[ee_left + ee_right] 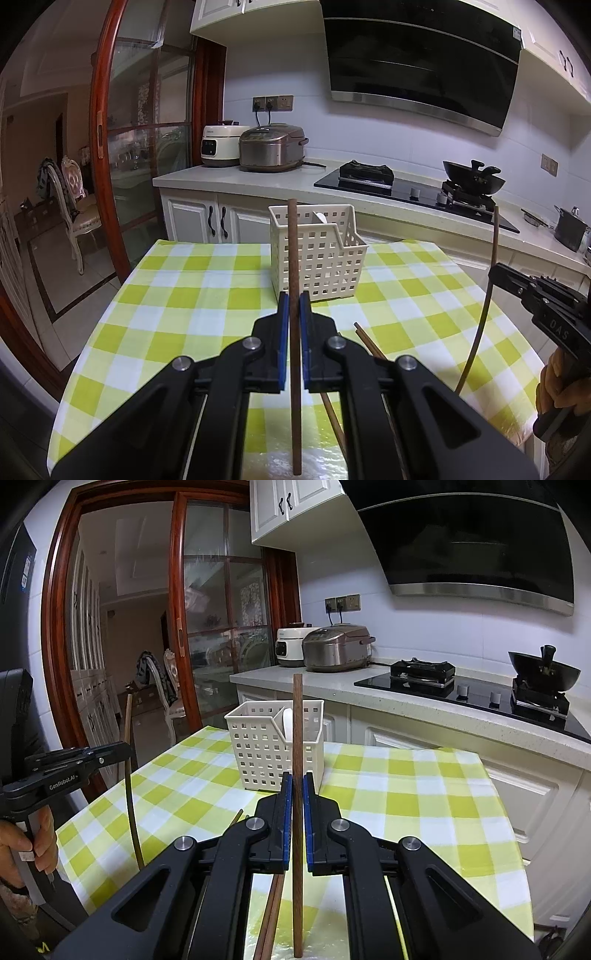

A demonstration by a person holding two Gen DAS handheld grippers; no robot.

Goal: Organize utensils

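My left gripper [294, 301] is shut on a brown chopstick [293, 251] held upright above the table. My right gripper [296, 781] is shut on another brown chopstick [297, 731], also upright. Each gripper shows in the other's view, the right gripper [496, 271] at the right and the left gripper [125, 747] at the left. A white perforated utensil basket [317, 251] stands at the table's far middle, with a white utensil [287, 722] inside. More chopsticks [365, 341] lie on the cloth below the grippers.
The table has a green and white checked cloth [184, 295]. Behind it runs a counter with two rice cookers [271, 147], a gas hob [369, 173] and a wok [474, 177]. A sliding glass door [147, 147] is on the left.
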